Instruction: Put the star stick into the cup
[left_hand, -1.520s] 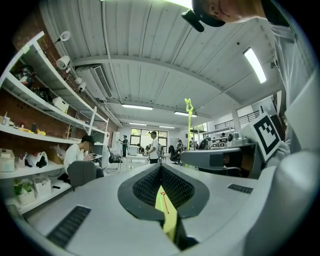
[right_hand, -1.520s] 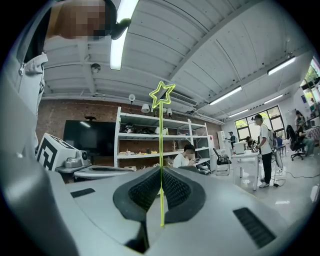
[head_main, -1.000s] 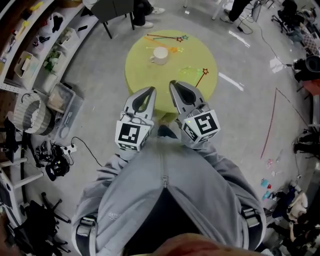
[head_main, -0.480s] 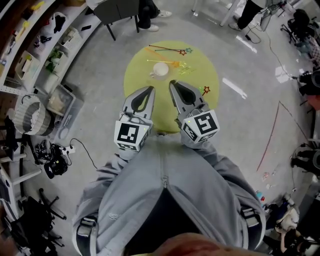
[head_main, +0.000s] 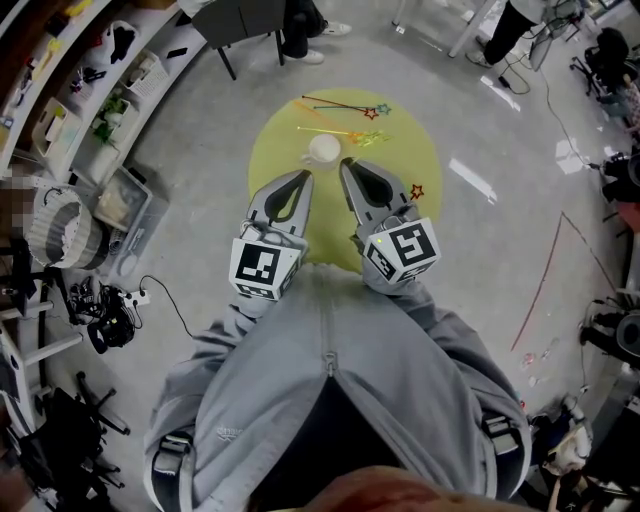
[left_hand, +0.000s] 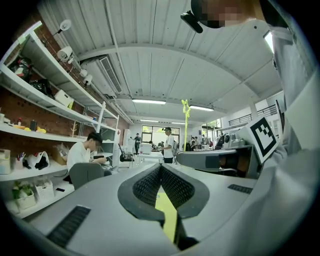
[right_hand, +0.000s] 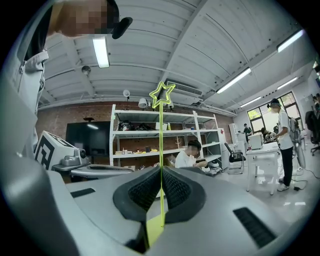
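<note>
While the right gripper (head_main: 347, 168) keeps its jaws pressed together on the shaft of the thin yellow-green plastic stick with an outlined star on top (right_hand: 161, 135), which stands upright above the jaws, the step in hand looks like the carry toward the cup. The small white handled cup (head_main: 323, 148) stands apart from both grippers on the round yellow-green table (head_main: 275, 155), at about 11 o'clock from the right jaw tips and near them. Several spare star sticks (head_main: 345, 103) lie on the table beyond the cup, toward 1 o'clock. The left gripper (head_main: 302, 180) hangs beside the right one, its jaws closed tip to tip on nothing. Next, I judge, the right gripper must travel forward over the cup's mouth, bring the stick's lower end down inside the rim, and only then part its jaws
</note>
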